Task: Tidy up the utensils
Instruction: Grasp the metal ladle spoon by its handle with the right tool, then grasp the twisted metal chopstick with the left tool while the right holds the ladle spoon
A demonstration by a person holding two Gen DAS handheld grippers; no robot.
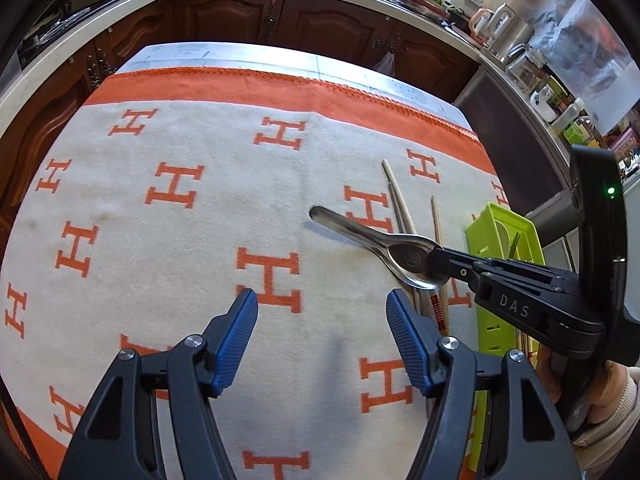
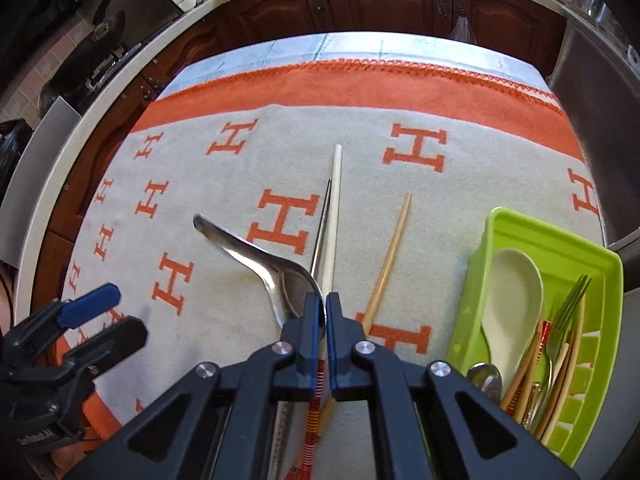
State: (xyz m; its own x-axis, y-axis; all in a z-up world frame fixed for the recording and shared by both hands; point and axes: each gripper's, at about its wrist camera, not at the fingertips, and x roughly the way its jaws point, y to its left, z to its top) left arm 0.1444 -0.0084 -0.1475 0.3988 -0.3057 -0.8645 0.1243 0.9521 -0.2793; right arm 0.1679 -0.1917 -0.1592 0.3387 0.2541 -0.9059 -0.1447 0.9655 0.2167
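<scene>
My right gripper [image 2: 325, 312] is shut on the bowl rim of a metal spoon [image 2: 256, 256], holding it just above the cloth with its handle pointing left; the gripper [image 1: 434, 266] and spoon [image 1: 372, 238] also show in the left wrist view. Under it lie loose chopsticks: a white one [image 2: 334, 216], a thin dark one [image 2: 322, 232] and a wooden one [image 2: 390, 260]. A green utensil basket [image 2: 516, 224] at the right holds a white spoon [image 2: 510, 304], a fork [image 2: 568, 312] and chopsticks. My left gripper [image 1: 322, 316] is open and empty over the cloth, left of the spoon.
The table carries a white cloth with orange H marks [image 1: 180, 208] and an orange border [image 2: 360, 84]. Brown kitchen cabinets [image 1: 240, 16] and a counter stand behind. The basket [image 1: 496, 240] sits at the table's right edge near a shelf with jars [image 1: 560, 108].
</scene>
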